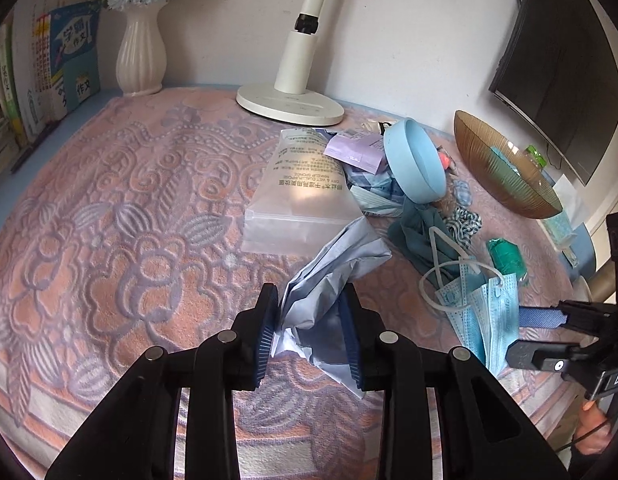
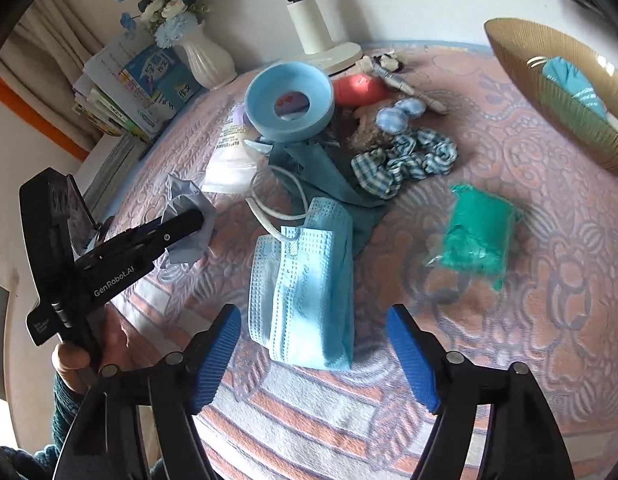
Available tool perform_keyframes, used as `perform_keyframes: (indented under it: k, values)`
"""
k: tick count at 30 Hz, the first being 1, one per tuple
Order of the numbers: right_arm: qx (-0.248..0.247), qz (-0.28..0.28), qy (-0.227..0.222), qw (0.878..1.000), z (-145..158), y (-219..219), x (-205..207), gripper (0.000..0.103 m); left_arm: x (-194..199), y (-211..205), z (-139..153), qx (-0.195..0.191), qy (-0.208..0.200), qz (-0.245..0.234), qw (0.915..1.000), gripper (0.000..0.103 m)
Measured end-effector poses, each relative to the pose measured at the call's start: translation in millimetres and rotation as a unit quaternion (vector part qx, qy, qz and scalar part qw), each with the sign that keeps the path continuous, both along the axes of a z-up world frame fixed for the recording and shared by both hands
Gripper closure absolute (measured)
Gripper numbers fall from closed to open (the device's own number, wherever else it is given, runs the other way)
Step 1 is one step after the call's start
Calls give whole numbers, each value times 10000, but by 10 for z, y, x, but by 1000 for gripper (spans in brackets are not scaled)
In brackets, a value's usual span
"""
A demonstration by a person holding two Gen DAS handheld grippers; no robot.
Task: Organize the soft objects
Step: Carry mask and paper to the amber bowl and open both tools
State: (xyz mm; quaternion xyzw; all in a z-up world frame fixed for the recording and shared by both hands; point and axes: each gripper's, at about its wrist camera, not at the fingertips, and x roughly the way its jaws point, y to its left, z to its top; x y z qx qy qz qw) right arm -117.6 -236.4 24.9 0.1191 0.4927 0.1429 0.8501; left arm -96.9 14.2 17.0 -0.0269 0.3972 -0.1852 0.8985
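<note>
My left gripper (image 1: 311,308) is shut on a crumpled pale blue-grey bag (image 1: 341,256), held just over the pink patterned cloth; the right wrist view shows that gripper (image 2: 197,220) and the bag (image 2: 185,200) at the left. A stack of light blue face masks (image 2: 305,280) lies flat in front of my right gripper (image 2: 313,320), whose jaws stand wide open on either side of the stack's near end without touching it. In the left wrist view the right gripper (image 1: 517,334) sits beside the masks (image 1: 481,312). Close by lie a green bundle (image 2: 477,232), a checked scrunchie (image 2: 405,160) and a teal cloth (image 2: 321,172).
A brown ribbed bowl (image 2: 557,92) with a teal item inside stands at the right. A light blue ring-shaped dish (image 2: 289,100), a frosted pouch (image 1: 301,200), a white lamp base (image 1: 289,104), a white vase (image 1: 141,56) and books line the back. A dark monitor (image 1: 561,60) hangs at far right.
</note>
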Motion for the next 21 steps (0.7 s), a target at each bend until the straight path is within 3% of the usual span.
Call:
perform_keyframes:
  k: [4,8,9,10,13,18,21]
  values:
    - [67,-82,98,9999,-105,127,68,25,-21,28,13,-66,-42,38,10000,75]
    - [-136,-167,-118,9997,-110,321,110,25,-14,25,5,-51,-8,44,10000,75]
    - [-302,-192,-182,9992,-108,383,114,30,-14,22,4,-45,-5,43,10000,75]
    - [-528,-178,-247,9981,-111,461,112,49,-16,22,6,-40,-9,44,10000,75]
    - [-1283,107,-546,9902,-80,711,29,80,-32,23,19,-28,-30,47,10000,75]
    - [-1800,382,-1326,9739,225,864,-236,80,-132,-53,164,3,-159,68,9999,75]
    - [-1897,207,-1783,9653,543,720,-348,80,-229,-270,503,261,-594,-111,9978,75]
